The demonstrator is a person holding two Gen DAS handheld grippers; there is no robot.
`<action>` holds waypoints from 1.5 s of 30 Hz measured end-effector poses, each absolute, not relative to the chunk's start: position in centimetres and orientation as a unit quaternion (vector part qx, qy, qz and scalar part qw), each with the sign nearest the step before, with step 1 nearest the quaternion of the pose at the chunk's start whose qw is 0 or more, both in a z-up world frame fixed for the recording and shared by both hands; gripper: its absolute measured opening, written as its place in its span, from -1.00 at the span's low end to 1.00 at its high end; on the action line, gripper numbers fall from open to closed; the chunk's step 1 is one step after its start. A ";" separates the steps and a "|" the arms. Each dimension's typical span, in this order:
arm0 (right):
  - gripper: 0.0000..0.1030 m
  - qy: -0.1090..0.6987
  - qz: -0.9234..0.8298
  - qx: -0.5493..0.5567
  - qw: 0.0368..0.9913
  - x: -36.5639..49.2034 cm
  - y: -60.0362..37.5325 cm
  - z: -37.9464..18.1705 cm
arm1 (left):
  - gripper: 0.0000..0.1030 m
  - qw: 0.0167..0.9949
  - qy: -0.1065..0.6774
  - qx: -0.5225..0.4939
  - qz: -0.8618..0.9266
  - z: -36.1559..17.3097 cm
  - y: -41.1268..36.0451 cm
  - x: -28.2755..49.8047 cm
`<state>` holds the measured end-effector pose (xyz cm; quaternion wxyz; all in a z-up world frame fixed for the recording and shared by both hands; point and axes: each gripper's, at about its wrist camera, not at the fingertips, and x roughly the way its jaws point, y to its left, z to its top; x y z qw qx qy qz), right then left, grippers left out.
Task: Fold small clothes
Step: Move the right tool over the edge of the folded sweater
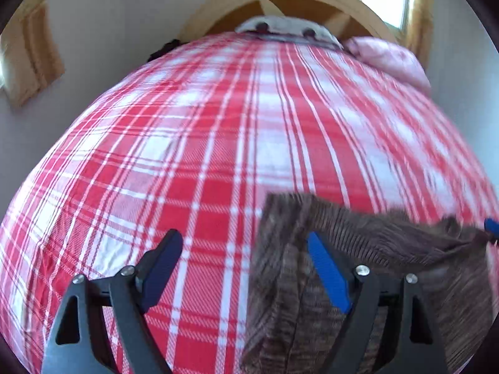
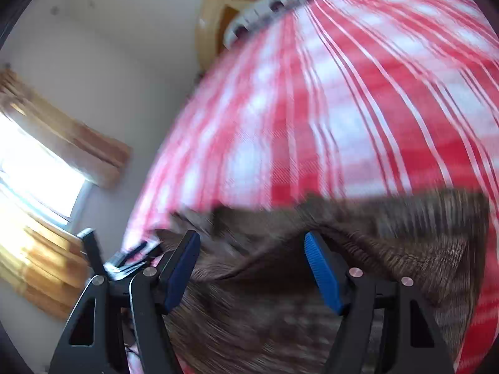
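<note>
A brown ribbed knit garment (image 1: 358,268) lies rumpled on the red-and-white plaid bedspread (image 1: 199,143). My left gripper (image 1: 244,237) is open above the bed; its right finger is over the garment's left edge, its left finger over bare plaid. My right gripper (image 2: 252,240) is open low over the same garment (image 2: 343,243), both fingers spread across the cloth with nothing held. A blue fingertip (image 1: 491,226) of the right gripper shows at the garment's far right in the left wrist view. Both views are motion-blurred.
A wooden headboard (image 1: 280,3) and pillows (image 1: 389,56) stand at the bed's far end. A window with orange curtains (image 2: 40,187) is to the left, beyond the bed edge. A white wall (image 1: 109,31) lies behind.
</note>
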<state>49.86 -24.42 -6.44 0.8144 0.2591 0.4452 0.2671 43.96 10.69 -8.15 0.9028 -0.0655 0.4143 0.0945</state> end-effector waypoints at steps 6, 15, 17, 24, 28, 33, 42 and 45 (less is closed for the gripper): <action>0.36 0.439 0.250 0.232 0.831 47.0 -26.0 -6.9 | 0.75 0.899 0.420 -0.071 0.107 -9.7 12.0 42.2; 0.36 0.478 0.246 0.201 0.819 38.9 -30.9 -9.0 | 0.76 0.889 0.454 0.018 0.050 -12.6 8.0 34.7; 0.36 0.498 0.225 0.186 0.817 37.5 -31.5 -10.2 | 0.84 0.897 0.438 0.025 0.052 -12.3 8.1 33.3; 0.37 0.474 0.221 0.168 0.835 32.8 -32.8 -9.8 | 0.91 0.893 0.447 0.001 0.058 -12.2 9.6 31.2; 0.37 0.485 0.206 0.132 0.839 31.0 -31.8 -10.4 | 0.91 0.890 0.450 -0.038 0.068 -12.5 11.1 31.2; 0.37 0.477 0.188 0.097 0.853 29.4 -30.9 -10.6 | 0.99 0.882 0.463 -0.053 0.072 -13.5 11.5 31.3; 0.37 0.472 0.173 0.102 0.858 29.1 -31.3 -9.7 | 1.00 0.887 0.456 -0.040 0.067 -13.6 11.4 29.4; 0.37 0.447 0.168 0.071 0.876 27.9 -30.6 -8.5 | 1.00 0.891 0.448 -0.030 0.074 -13.6 11.1 29.1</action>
